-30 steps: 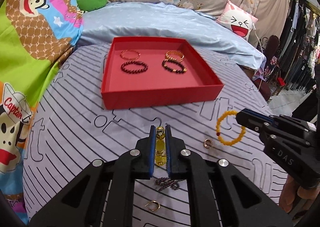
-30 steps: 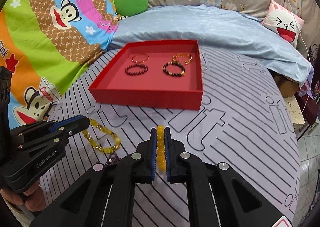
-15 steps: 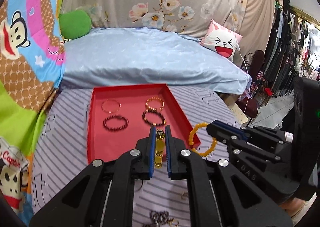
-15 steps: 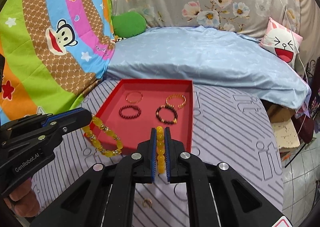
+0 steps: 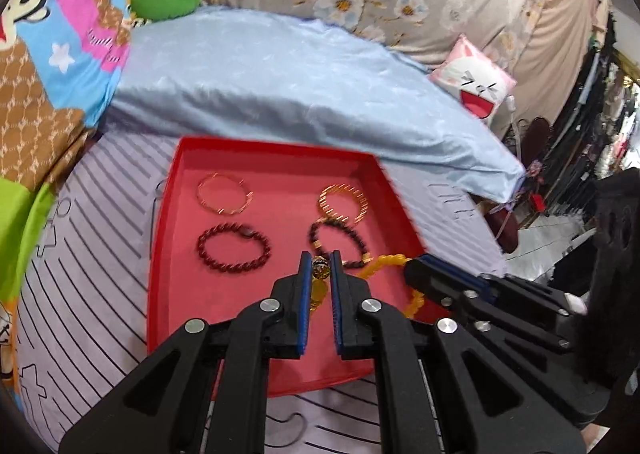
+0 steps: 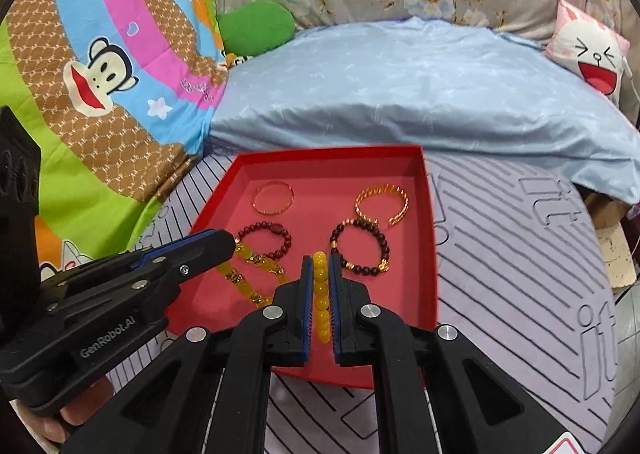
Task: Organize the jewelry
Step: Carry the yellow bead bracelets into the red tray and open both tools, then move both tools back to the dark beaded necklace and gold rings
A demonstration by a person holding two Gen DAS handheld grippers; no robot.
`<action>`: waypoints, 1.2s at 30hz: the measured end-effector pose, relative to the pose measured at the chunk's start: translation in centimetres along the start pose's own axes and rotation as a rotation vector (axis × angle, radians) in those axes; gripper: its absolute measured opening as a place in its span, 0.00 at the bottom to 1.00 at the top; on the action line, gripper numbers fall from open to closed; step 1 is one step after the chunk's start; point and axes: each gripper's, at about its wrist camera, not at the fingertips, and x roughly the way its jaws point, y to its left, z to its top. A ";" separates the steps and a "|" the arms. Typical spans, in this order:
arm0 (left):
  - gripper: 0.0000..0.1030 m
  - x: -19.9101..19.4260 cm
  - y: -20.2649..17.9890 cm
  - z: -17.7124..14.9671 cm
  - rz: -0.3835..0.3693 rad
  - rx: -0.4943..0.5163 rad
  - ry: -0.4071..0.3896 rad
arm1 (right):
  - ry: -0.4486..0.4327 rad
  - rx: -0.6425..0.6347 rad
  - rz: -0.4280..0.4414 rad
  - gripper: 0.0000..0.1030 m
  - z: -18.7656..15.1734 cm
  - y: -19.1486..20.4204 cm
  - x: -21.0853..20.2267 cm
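Four bracelets [image 6: 360, 250] already lie in the red tray [image 6: 430, 254]; left claw [image 5: 320, 274] grips an amber bracelet [image 6: 252, 274], right claw [image 6: 320, 278] a yellow bead bracelet [image 6: 320, 294], both over the tray, unreleased.

tray [image 6: 431, 238] front half free, 4 bracelets [image 6: 360, 250] crowd rear

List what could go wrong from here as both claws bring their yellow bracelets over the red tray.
1. The left claw and right claw hang close together over the red tray; they could bump.
2. The right claw's yellow bead bracelet sits just before the dark bead bracelet; released here it may land on it and tangle.
3. The left claw's amber bracelet dangles near the dark red bracelet and may overlap it.
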 end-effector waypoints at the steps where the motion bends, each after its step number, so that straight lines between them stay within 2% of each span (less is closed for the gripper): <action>1: 0.08 0.4 0.4 -0.3 0.007 -0.003 0.009 | 0.016 -0.003 -0.005 0.07 -0.3 -0.1 0.8; 7: 0.09 2.0 3.1 -1.5 0.086 -0.014 0.047 | 0.067 -0.006 -0.043 0.07 -1.7 -0.8 3.0; 11: 0.09 2.7 3.5 -1.9 0.169 0.025 0.055 | 0.083 -0.021 -0.067 0.07 -2.0 -0.8 3.9; 19: 0.09 4.2 3.0 -2.1 0.258 0.101 0.076 | 0.097 -0.054 -0.112 0.07 -2.0 -0.3 5.1; 23: 0.09 4.6 2.9 -2.1 0.272 0.107 0.076 | 0.097 -0.045 -0.133 0.07 -1.8 -0.8 5.5; 31: 0.09 5.0 2.7 -2.4 0.260 0.105 0.081 | 0.092 -0.039 -0.118 0.10 -1.7 -0.8 5.6; 34: 0.13 4.7 2.6 -2.4 0.251 0.097 0.070 | 0.080 -0.029 -0.111 0.11 -1.6 -0.9 5.0; 36: 0.22 4.4 2.5 -2.4 0.250 0.096 0.060 | 0.070 -0.026 -0.105 0.12 -1.6 -0.9 4.5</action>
